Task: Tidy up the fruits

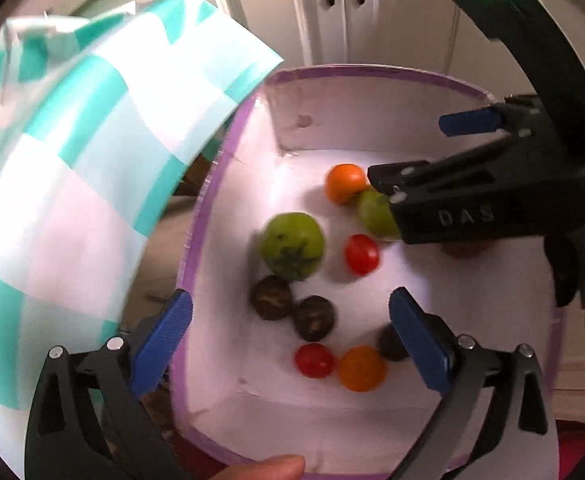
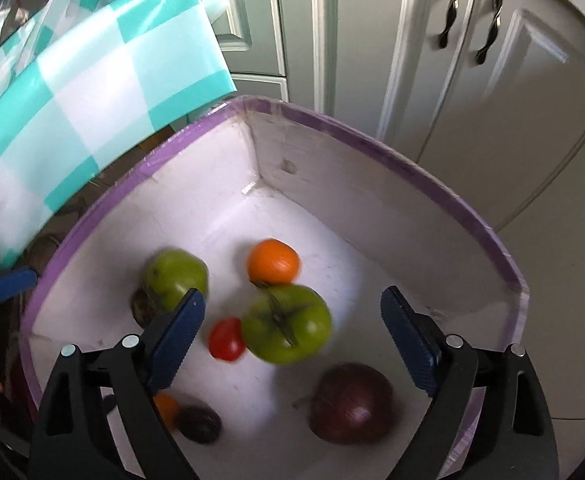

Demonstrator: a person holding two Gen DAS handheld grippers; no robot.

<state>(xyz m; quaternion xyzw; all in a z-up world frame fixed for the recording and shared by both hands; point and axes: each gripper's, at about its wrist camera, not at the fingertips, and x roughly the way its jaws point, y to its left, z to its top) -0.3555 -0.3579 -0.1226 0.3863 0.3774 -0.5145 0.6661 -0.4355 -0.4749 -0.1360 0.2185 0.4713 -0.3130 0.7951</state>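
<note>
A white box with a purple rim (image 1: 196,240) (image 2: 432,184) holds several fruits. In the left wrist view I see a green tomato (image 1: 292,246), a red tomato (image 1: 361,255), an orange fruit (image 1: 344,183) and dark round fruits (image 1: 314,317). My left gripper (image 1: 290,340) is open above the box's left side. My right gripper (image 1: 412,156) reaches in from the right, open. In the right wrist view my right gripper (image 2: 292,340) is open and empty above a blurred green tomato (image 2: 288,324), with a dark red apple (image 2: 352,404), an orange fruit (image 2: 272,262) and a second green tomato (image 2: 174,276) below.
A teal and white checked cloth (image 1: 64,184) (image 2: 72,92) hangs over a table edge left of the box. Pale cabinet doors with dark handles (image 2: 448,12) stand behind. A fingertip (image 1: 268,468) shows at the bottom edge.
</note>
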